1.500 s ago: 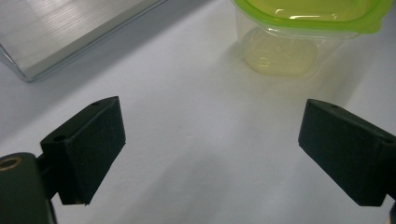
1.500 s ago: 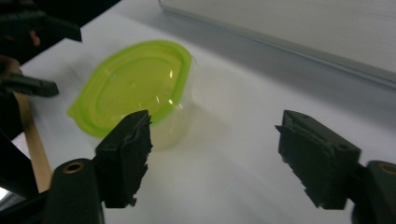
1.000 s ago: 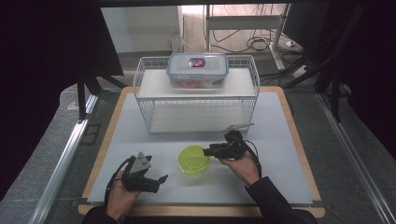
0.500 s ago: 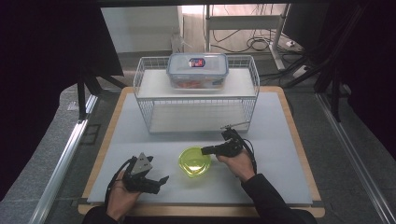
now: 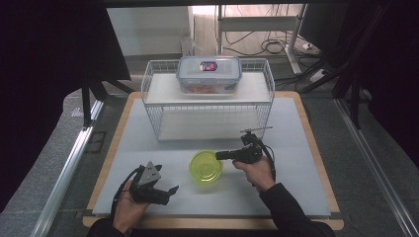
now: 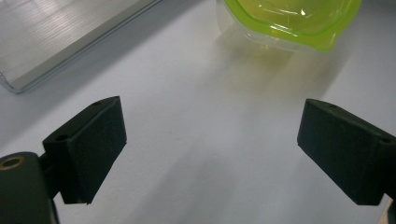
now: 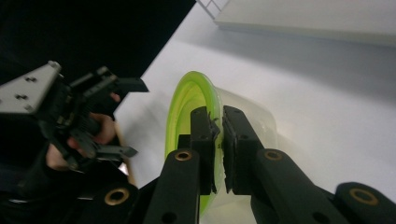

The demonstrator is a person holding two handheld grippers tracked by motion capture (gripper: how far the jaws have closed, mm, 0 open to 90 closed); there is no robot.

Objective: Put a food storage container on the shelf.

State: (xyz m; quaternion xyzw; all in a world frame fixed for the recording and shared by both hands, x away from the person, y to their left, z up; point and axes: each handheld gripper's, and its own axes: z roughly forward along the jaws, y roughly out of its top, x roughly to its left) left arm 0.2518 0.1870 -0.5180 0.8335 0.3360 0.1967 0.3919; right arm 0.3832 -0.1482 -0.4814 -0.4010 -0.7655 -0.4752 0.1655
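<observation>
Pinching the rim of the green-lidded plastic container at centre frame, my right gripper has its jaws clamped together on the lid's edge, likely to steady or drag it. Lower left in the high view, my left gripper waits with jaws wide apart, off the container. Beyond, upper centre, a wire rack carries a clear lidded box.

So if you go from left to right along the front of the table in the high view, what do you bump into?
Left gripper → green bowl → right gripper, shut on the bowl's rim.
</observation>
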